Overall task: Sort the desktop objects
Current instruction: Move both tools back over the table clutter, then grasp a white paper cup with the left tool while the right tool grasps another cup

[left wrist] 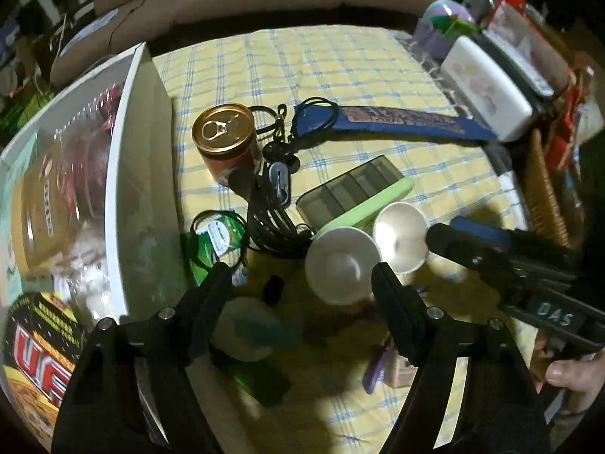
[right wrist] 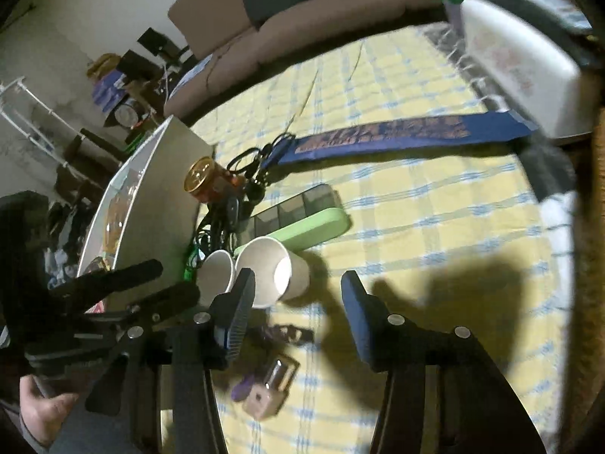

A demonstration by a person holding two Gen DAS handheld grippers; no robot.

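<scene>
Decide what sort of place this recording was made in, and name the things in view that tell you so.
Probably a home living room: a brown sofa stands behind a table with a yellow checked cloth, cluttered with household items like a can and paper cups.

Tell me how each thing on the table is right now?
can: upright, pull-tab lid sealed
two paper cups: on their sides, empty
pill box: lid closed
blue strap: lying flat
left gripper: open, holding nothing
right gripper: open, holding nothing
</scene>
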